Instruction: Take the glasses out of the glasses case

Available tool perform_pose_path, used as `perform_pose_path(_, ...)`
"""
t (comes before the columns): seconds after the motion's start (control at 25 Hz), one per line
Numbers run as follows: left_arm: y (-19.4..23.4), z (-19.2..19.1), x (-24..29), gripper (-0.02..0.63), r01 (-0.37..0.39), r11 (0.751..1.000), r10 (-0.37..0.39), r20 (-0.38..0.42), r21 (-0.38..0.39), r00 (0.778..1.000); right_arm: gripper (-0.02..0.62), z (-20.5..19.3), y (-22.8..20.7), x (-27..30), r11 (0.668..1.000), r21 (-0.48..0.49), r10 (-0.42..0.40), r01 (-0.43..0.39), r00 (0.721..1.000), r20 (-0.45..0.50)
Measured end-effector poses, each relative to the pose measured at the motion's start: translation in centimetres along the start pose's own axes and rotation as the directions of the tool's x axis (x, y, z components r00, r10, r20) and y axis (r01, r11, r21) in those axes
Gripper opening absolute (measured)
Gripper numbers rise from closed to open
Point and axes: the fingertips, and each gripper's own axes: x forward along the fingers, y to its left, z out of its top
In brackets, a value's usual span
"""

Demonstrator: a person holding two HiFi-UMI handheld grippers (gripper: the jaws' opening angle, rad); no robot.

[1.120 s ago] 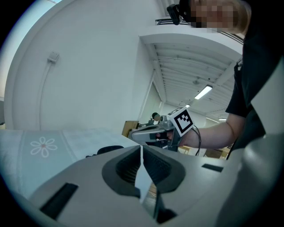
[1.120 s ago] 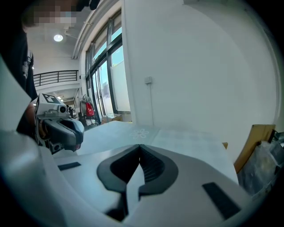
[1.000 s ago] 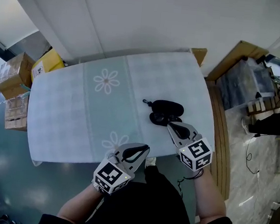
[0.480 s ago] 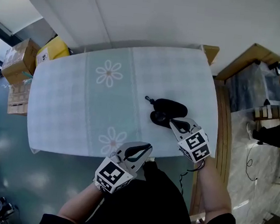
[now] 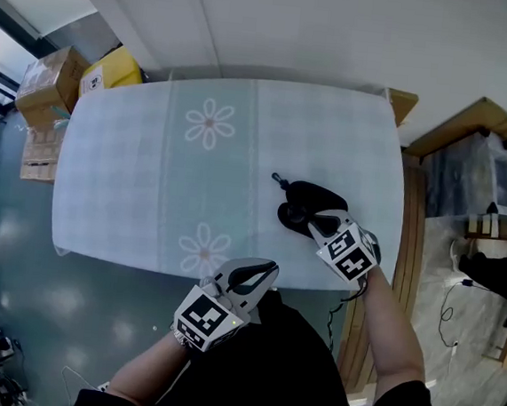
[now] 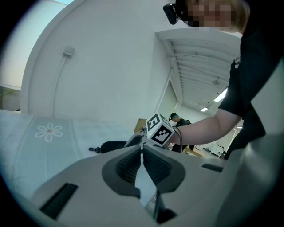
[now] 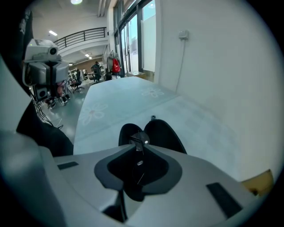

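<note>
An open black glasses case (image 5: 307, 201) lies on the right part of the pale tablecloth (image 5: 150, 170); its two halves (image 7: 157, 133) also show in the right gripper view. My right gripper (image 5: 317, 220) reaches into the case from the near side. Its jaws (image 7: 139, 145) are shut on a dark piece of the glasses (image 7: 140, 140) with a silver hinge. The remainder of the glasses is lost against the black case. My left gripper (image 5: 261, 270) hovers at the table's front edge, shut (image 6: 142, 153) with nothing in it, and looks toward the case (image 6: 113, 145).
Cardboard boxes (image 5: 47, 80) and a yellow box (image 5: 115, 68) stand on the floor beyond the table's far left corner. A wooden panel (image 5: 409, 230) runs along the table's right side, with a clear plastic crate (image 5: 470, 178) past it. A white wall backs the table.
My right gripper has moved forward over the open case and now grips part of the glasses. The left gripper has stayed at the front edge. The head view has shifted.
</note>
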Motion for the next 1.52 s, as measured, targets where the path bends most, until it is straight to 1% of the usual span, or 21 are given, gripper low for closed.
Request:
perform_pose_path(0.12,0.1,-0.1,0.1,0.031,-0.02,1.0,0.02,0.006,-0.011,1.0,0.072,-0.4,-0.2,1.0,0.999,-0.049,0.016,-0.019,0.998,-0.054)
perform_pose_path(0.36,0.8,-0.1,-0.3,0.031,-0.073,0.997,0.074,0.018,-0.03,0.997,0.078,-1.1,-0.7,2.5,0.992,-0.108,0.053,-0.067,0.99,-0.131)
perform_pose_path(0.52,1.0,-0.1,-0.6,0.031,-0.099,0.994,0.099,0.019,-0.043,0.995,0.078,-1.5,-0.6,3.2,0.986,-0.139,0.071,-0.094,0.983,-0.168)
perform_pose_path(0.84,1.6,-0.5,-1.0,0.031,-0.124,0.99,0.125,0.014,-0.067,0.992,0.064,-1.8,-0.5,4.2,0.979,-0.17,0.072,-0.111,0.972,-0.222)
perform_pose_path(0.96,1.7,-0.5,-1.0,0.031,-0.127,0.99,0.128,0.013,-0.069,0.992,0.063,-1.9,-0.6,4.3,0.98,-0.159,0.082,-0.12,0.971,-0.226)
perform_pose_path(1.2,1.5,-0.7,-0.8,0.031,-0.119,0.99,0.121,0.012,-0.071,0.993,0.058,-1.9,-0.7,4.4,0.985,-0.128,0.085,-0.113,0.975,-0.204)
perform_pose_path(1.52,1.4,-0.7,-1.1,0.031,-0.112,0.991,0.113,0.004,-0.067,0.994,0.043,-1.7,-0.8,4.2,0.989,-0.114,0.069,-0.092,0.978,-0.195)
